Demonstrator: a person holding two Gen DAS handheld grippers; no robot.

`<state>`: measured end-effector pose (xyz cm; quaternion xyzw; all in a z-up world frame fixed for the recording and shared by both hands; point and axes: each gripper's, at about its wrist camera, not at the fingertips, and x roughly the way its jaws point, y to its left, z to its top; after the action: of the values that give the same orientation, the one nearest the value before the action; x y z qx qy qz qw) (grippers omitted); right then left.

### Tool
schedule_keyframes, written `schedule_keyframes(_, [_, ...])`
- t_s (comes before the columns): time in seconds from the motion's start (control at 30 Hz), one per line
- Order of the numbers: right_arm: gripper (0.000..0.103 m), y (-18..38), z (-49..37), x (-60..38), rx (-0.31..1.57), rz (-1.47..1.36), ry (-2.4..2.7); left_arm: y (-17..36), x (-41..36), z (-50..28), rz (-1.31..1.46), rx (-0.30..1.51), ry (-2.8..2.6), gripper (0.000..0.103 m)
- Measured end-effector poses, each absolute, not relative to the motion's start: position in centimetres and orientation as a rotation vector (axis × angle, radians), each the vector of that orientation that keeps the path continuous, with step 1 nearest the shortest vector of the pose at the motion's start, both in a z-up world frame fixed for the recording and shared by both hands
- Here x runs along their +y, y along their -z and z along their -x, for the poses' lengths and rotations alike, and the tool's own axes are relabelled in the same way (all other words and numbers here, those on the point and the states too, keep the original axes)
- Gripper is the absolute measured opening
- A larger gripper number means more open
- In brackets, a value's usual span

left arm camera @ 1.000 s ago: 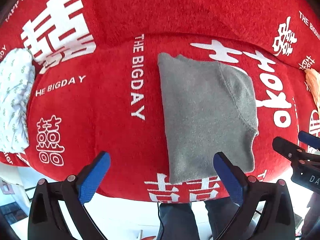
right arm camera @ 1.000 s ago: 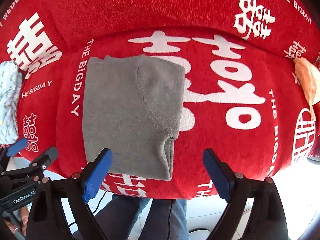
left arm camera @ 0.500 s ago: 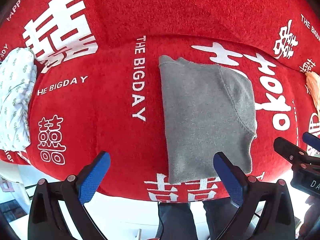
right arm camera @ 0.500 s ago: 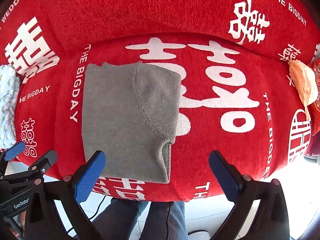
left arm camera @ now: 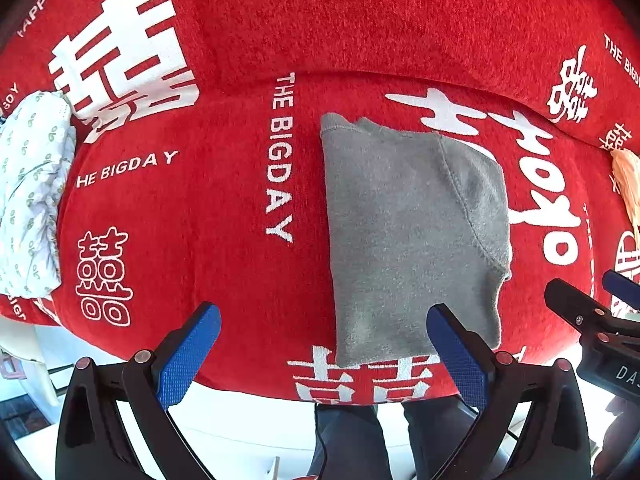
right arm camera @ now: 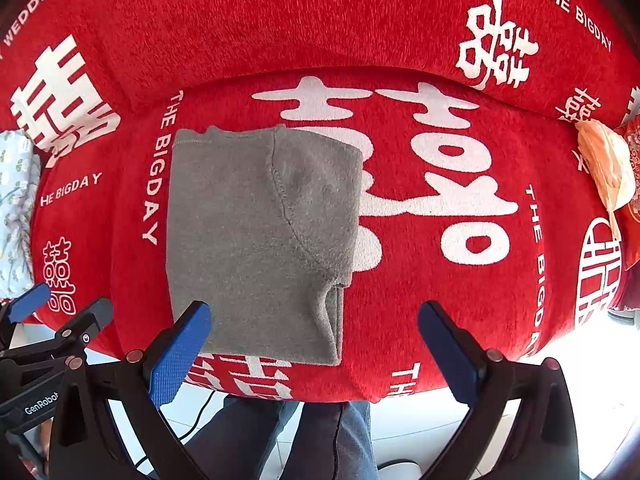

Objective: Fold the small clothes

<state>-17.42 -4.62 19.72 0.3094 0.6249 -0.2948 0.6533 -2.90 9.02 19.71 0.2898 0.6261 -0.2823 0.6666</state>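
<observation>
Both claws hung open above the folded grey garment [left arm camera: 404,236].
I judged I should grip its near hem squarely with my left claw [left arm camera: 324,348] and right claw [right arm camera: 316,344].

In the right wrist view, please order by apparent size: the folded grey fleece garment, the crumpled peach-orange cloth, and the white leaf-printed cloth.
1. Folded grey fleece garment, clearly largest.
2-3. Crumpled peach-orange cloth and white leaf-printed cloth: both sit at the frame edges, cut off and distorted, so I will not rank them.

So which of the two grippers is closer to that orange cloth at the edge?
The right gripper. The orange cloth lies off to its right side; the left gripper hovers further away.
</observation>
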Motion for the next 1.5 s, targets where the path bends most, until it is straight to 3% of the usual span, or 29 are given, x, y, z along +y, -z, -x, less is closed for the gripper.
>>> schedule_keyframes(1.5, [0.103, -20.65, 17.14, -4.78, 1.402, -0.688, 0.667, -20.51, 9.19, 2.94, -0.662, 1.388, 0.608, 0.103])
